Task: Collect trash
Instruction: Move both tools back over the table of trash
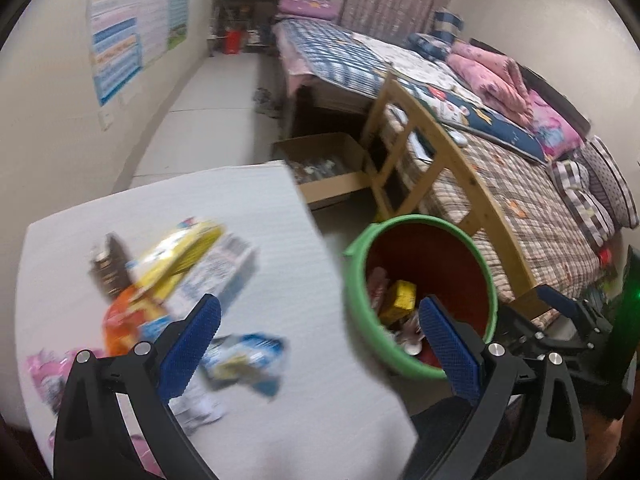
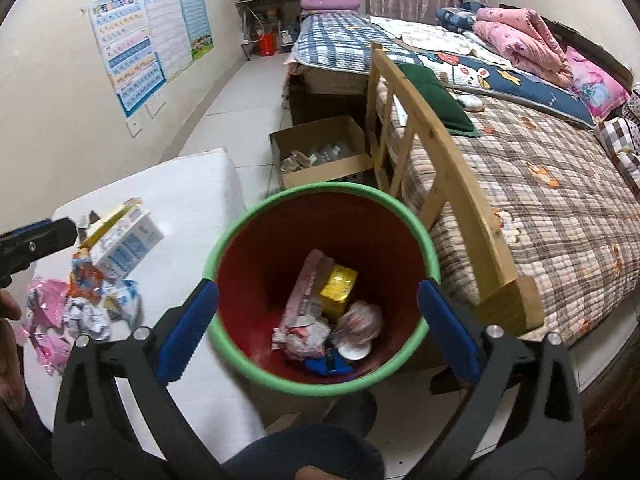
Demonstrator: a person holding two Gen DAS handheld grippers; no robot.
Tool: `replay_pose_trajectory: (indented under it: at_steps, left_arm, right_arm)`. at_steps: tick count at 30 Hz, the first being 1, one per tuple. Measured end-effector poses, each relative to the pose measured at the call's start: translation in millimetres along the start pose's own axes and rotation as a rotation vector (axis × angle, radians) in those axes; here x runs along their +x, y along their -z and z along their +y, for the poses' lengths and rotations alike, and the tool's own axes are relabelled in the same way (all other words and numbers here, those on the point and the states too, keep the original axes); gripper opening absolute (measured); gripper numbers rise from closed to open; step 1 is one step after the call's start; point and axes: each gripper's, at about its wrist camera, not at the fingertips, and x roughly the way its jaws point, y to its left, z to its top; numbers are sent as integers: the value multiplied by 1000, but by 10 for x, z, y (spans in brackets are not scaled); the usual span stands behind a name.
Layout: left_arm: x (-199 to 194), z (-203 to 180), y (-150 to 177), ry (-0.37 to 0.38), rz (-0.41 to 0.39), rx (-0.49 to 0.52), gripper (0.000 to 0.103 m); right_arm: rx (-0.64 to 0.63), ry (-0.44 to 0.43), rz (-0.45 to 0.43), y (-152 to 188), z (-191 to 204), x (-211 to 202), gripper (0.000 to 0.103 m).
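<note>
Above the bin (image 2: 320,388), the right gripper (image 2: 318,328) is hanging with jaws wide and nothing between them. The bin, green-rimmed and red inside, is standing on the floor between the table (image 1: 320,280) and the bed (image 2: 540,200), holding a yellow box (image 2: 340,288) and wrappers (image 2: 300,320). The left gripper (image 1: 320,340), equally wide and empty, is hovering over the table edge, near the trash pile (image 1: 180,280) lying on the table.

You have wall posters (image 2: 148,44) at left, a cardboard box (image 2: 320,152) on the floor beside the wooden bed frame (image 2: 440,168), and pink bedding (image 2: 524,36) on the bed.
</note>
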Motion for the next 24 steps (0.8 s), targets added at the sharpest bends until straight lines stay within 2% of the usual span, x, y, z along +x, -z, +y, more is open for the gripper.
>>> replay_pose_trajectory:
  at_steps: [11, 17, 24]
  left_arm:
    - [-658, 1010, 484, -146, -37, -127, 95]
    - [-965, 1418, 746, -182, -64, -168, 95]
    - [-1289, 1918, 1128, -203, -112, -243, 95]
  right_arm:
    - [-89, -126, 17, 170, 916, -145, 98]
    - [-136, -186, 6, 251, 1361, -265, 98]
    - [-182, -203, 15, 409, 1760, -255, 98]
